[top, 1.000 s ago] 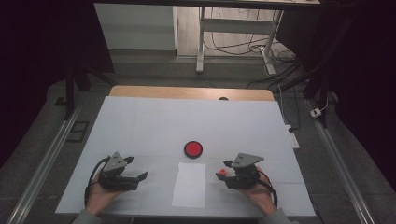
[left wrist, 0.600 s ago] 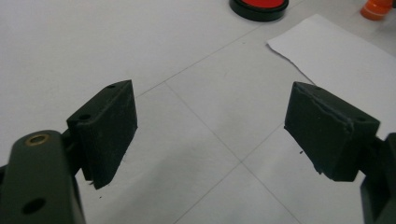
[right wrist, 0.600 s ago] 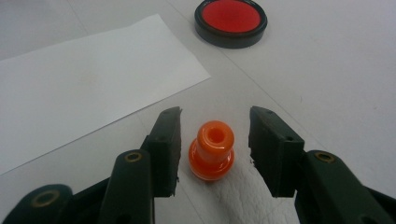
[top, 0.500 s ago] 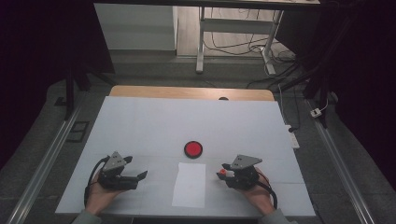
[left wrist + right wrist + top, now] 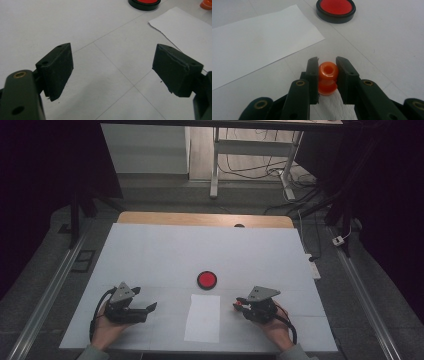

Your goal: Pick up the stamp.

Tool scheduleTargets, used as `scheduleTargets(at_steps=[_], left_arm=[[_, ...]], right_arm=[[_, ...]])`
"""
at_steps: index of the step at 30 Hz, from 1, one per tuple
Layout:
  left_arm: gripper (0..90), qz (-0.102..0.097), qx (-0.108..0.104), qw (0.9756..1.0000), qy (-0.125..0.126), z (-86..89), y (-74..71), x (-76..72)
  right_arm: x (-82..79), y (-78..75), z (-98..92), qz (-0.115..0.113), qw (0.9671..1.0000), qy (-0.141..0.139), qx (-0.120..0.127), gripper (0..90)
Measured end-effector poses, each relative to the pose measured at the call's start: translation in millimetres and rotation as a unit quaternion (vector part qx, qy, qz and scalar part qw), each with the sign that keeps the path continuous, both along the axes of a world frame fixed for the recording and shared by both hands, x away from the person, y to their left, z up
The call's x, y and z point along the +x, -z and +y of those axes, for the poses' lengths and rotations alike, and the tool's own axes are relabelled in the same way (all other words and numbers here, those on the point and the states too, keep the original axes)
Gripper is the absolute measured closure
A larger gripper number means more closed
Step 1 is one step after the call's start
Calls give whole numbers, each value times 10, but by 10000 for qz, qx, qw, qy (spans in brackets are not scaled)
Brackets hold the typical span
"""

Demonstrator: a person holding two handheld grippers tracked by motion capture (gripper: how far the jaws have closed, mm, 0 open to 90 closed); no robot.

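Right gripper [image 5: 327, 68] just closed, clamped on orange stamp [image 5: 327, 78], upright, lower centre; ink pad [image 5: 335, 10] ahead, upper centre; left gripper [image 5: 112, 72] gaping, empty.

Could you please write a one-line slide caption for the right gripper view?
Right tongs shut on an orange stamp, beside white paper and red ink pad.

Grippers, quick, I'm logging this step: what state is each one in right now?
Left gripper: open, nothing between its jaws.
Right gripper: jaws have just been closing, now shut on the orange stamp.
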State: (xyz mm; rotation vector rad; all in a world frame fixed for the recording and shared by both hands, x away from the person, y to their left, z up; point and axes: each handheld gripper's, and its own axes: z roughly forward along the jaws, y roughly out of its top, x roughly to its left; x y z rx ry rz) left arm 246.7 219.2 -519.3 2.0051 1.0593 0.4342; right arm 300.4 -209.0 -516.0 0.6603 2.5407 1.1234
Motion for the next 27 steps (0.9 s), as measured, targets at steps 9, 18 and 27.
scheduleTargets(at_steps=[9, 18, 27], left_arm=[[174, 11, -3, 10000, 13, 1, 2, -1], [179, 9, 4, 10000, 33, -7, 8, 0], [185, -3, 31, 10000, 70, -11, 8, -3]], right_arm=[[0, -41, -38, -26, 9997, 13, 255, 719], [12, -73, -68, -30, 9988, 59, 477, 719], [25, -128, -87, -77, 9973, 150, 711, 719]])
